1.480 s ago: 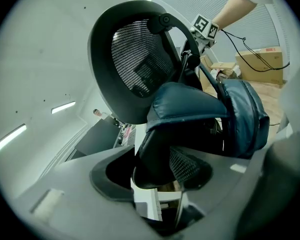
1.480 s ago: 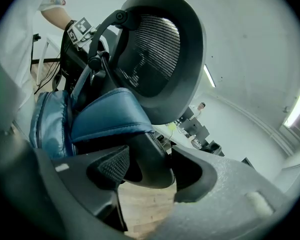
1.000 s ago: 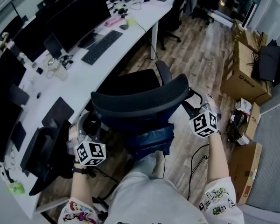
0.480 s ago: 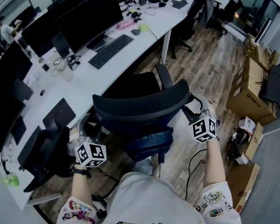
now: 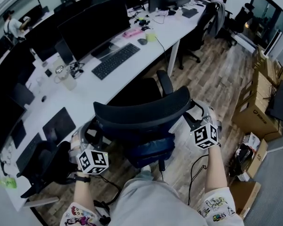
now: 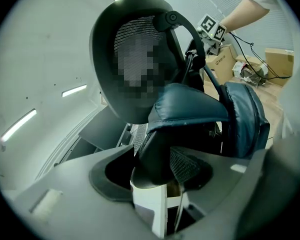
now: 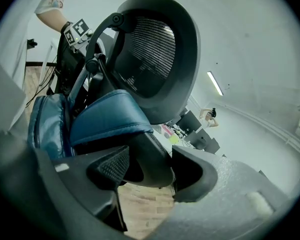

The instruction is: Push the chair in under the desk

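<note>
Jaws of the left gripper (image 6: 150, 171) stand fairly wide and are closed on the left edge of the chair's (image 5: 141, 112) backrest (image 5: 144, 108), whose dark rim fills the gap between the ribbed black pads. Beyond that gripper, at the left of the head view, runs a long white tabletop (image 5: 87, 86) carrying a black keyboard (image 5: 115, 60) and a row of dark monitors (image 5: 94, 25). The chair is a black office chair: its backrest is a broad, curved shell of fine mesh in a smooth plastic frame, with a padded, glossy blue cushion (image 5: 151, 147) hanging low behind it, on the person's side. Its dark seat (image 5: 134, 88) lies just beside the tabletop's edge, with the backrest well out from it and turned toward the person, and one armrest (image 5: 164, 81) rises on the right side. It stands on a floor (image 5: 212, 74) of wood-look planks, between the two grippers, one on each side edge of the backrest. Jaws of the right gripper (image 7: 150, 171) are likewise spread wide and closed on the backrest's right rim, with the textured pad against one face and the smooth grey jaw against the other. Farther right, brown cardboard boxes (image 5: 259, 102) sit on the floor, well apart from the chair.
</note>
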